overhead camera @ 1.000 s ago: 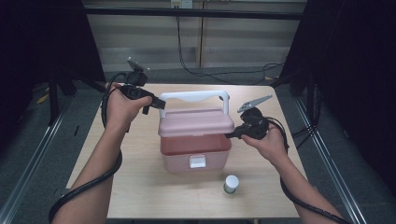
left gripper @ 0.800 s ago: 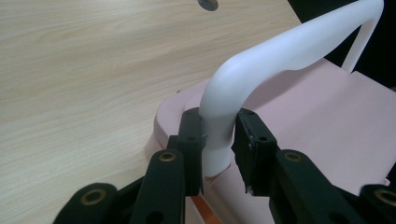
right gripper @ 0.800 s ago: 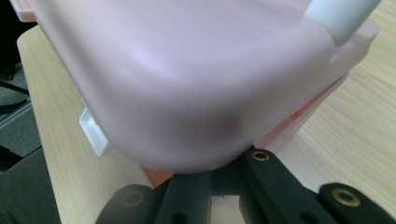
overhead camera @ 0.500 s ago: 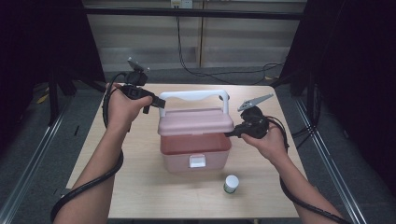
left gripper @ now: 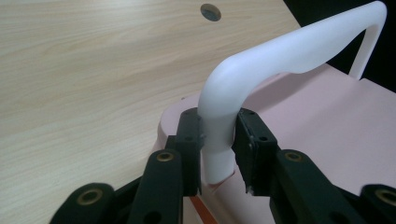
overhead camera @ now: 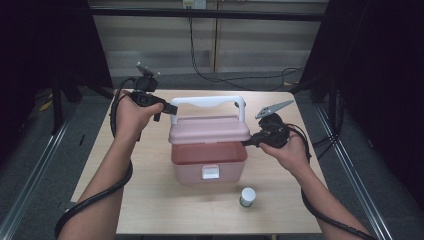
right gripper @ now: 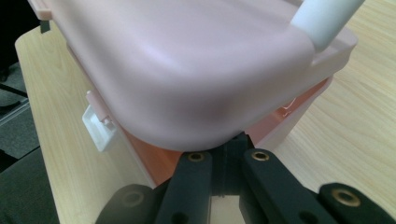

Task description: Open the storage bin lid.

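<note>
Dark curtains hang on both sides of a light wooden bench, with a pale panelled wall and loose black cables behind it. Near the middle of the bench stands a pink storage box with a translucent reddish-pink base and a white latch on its front face. Its pink lid sits raised above the base, with a gap showing along the front edge. A white arched handle stands upright on the lid. The left tool is closed on the left leg of that handle, just above where it meets the lid, its two black jaws pressed against either side of the white plastic. The right tool reaches in at the right end of the box, its jaws tucked under the lid's rim; the lid overhangs their tips, so I cannot tell whether they grip the edge or only rest beneath it. A grey three-cornered plate juts from the top of the right tool. A small white-capped bottle stands on the bench near the box's front right corner, apart from it
</note>
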A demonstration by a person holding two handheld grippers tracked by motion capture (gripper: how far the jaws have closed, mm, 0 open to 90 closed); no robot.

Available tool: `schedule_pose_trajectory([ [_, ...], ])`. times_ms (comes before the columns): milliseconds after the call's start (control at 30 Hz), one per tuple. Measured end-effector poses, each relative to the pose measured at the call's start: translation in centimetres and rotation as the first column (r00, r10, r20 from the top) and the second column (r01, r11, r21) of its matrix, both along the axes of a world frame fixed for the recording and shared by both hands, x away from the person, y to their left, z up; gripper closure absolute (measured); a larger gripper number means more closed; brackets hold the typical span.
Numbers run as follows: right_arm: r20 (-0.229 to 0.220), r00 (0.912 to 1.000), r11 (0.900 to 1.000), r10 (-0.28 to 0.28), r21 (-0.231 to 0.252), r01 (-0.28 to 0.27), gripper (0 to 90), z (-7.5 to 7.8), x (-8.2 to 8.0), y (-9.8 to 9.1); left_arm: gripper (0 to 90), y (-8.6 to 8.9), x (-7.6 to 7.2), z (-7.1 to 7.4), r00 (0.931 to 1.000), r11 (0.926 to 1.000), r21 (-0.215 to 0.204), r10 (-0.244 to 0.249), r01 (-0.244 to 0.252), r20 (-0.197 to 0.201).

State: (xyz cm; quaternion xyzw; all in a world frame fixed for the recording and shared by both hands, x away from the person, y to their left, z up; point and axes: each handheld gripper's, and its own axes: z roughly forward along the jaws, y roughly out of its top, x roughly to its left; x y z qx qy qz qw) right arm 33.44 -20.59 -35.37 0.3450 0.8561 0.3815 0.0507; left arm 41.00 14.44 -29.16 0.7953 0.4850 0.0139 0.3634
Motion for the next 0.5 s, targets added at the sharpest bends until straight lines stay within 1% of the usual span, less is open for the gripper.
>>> schedule_pose_trajectory([
  [33,0.003,1.0,1.0,-0.005,-0.001,0.005,90.0,0.06,-0.02,-0.02,69.9,0.01,-0.02,-0.08,0.9997,0.9999,0.009,0.008,-0.008,0.024],
  [100,0.004,1.0,1.0,-0.003,0.002,0.003,90.0,0.11,-0.03,-0.06,69.7,0.07,0.01,-0.18,0.9999,1.0,0.003,0.009,-0.009,0.013],
  [167,0.001,1.0,1.0,-0.003,0.003,0.003,90.0,0.14,-0.04,-0.12,69.3,0.16,-0.01,-0.18,0.9997,0.9999,-0.003,0.012,-0.012,0.021],
  [200,0.002,1.0,1.0,-0.005,0.0,0.005,90.0,0.15,-0.06,-0.15,69.2,0.21,-0.02,-0.21,0.9998,0.9999,-0.006,0.01,-0.01,0.019],
  [267,-0.003,1.0,1.0,-0.006,0.004,0.006,90.0,0.12,-0.07,-0.24,64.1,0.24,-0.03,-0.34,0.9992,0.9999,0.003,0.015,-0.015,0.036],
  [333,0.002,1.0,1.0,-0.007,0.004,0.007,90.0,0.11,-0.05,-0.25,58.8,0.36,-0.04,-0.44,0.9986,0.9997,0.012,0.021,-0.021,0.048],
  [367,-0.003,1.0,0.9999,-0.006,0.009,0.006,90.0,0.12,-0.05,-0.25,56.2,0.42,-0.03,-0.53,0.9984,0.9998,0.009,0.018,-0.019,0.053],
  [400,0.001,1.0,1.0,-0.008,0.003,0.008,90.0,0.15,-0.05,-0.25,54.9,0.47,-0.06,-0.6,0.9988,0.9998,0.005,0.019,-0.019,0.045],
  [433,-0.001,1.0,0.9999,-0.009,0.009,0.009,90.0,0.15,-0.06,-0.25,55.2,0.53,-0.1,-0.67,0.999,0.9998,0.005,0.017,-0.017,0.043],
  [500,0.003,1.0,1.0,-0.009,0.001,0.009,90.0,0.18,-0.08,-0.23,53.9,0.65,-0.24,-0.75,0.9988,0.9999,-0.003,0.016,-0.016,0.047],
])
